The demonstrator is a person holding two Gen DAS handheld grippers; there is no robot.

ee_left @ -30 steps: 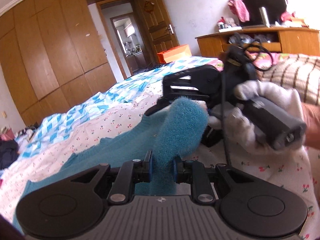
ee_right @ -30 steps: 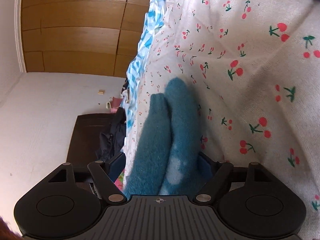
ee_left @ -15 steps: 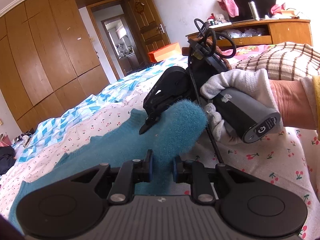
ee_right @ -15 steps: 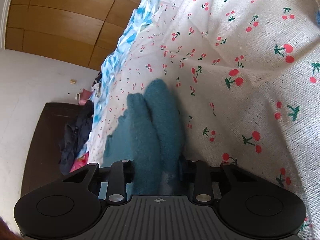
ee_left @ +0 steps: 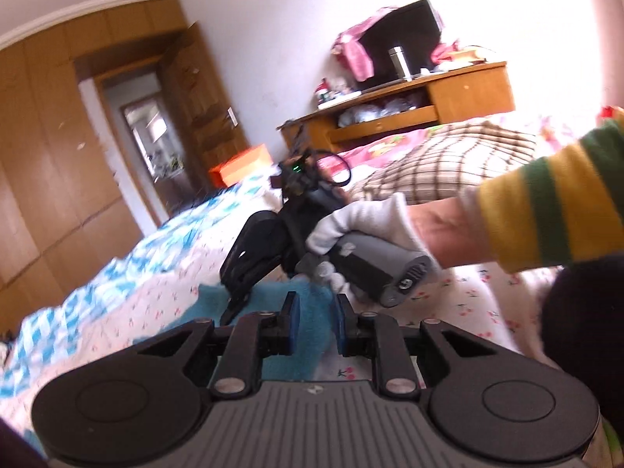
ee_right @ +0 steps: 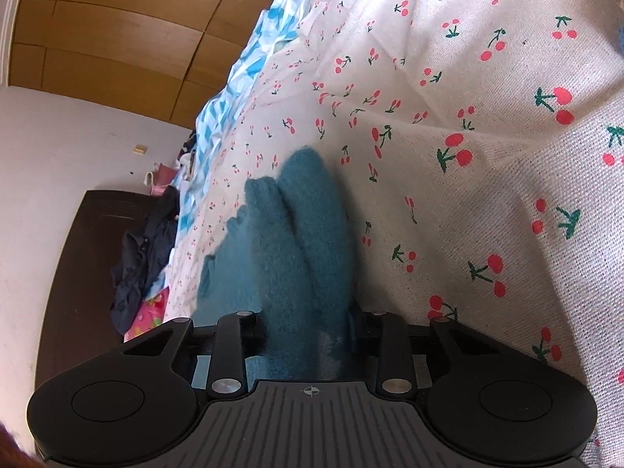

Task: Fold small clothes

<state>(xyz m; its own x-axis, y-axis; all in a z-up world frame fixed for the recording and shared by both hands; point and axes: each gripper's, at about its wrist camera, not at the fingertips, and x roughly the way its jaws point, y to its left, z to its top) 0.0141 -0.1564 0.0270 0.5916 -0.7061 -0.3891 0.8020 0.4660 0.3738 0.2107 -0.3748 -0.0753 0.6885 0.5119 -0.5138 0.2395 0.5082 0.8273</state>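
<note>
Cherry-print sheet (ee_right: pixel 448 78) covers bed. Blue-white checked quilt (ee_left: pixel 117 273) beside sheet, toward wooden wardrobe (ee_left: pixel 43 148). Plaid pillow (ee_left: pixel 440 160) on bed near wooden cabinet (ee_left: pixel 429 105). Orange box (ee_left: pixel 240 163) beyond bed, by open door (ee_left: pixel 202 97). Dark clothes (ee_right: pixel 144 253) heaped beside bed.

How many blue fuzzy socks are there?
2. Both socks lie side by side on the cherry sheet, their near ends between the right gripper's fingers: one on the left, one on the right. More could be hidden underneath.
</note>
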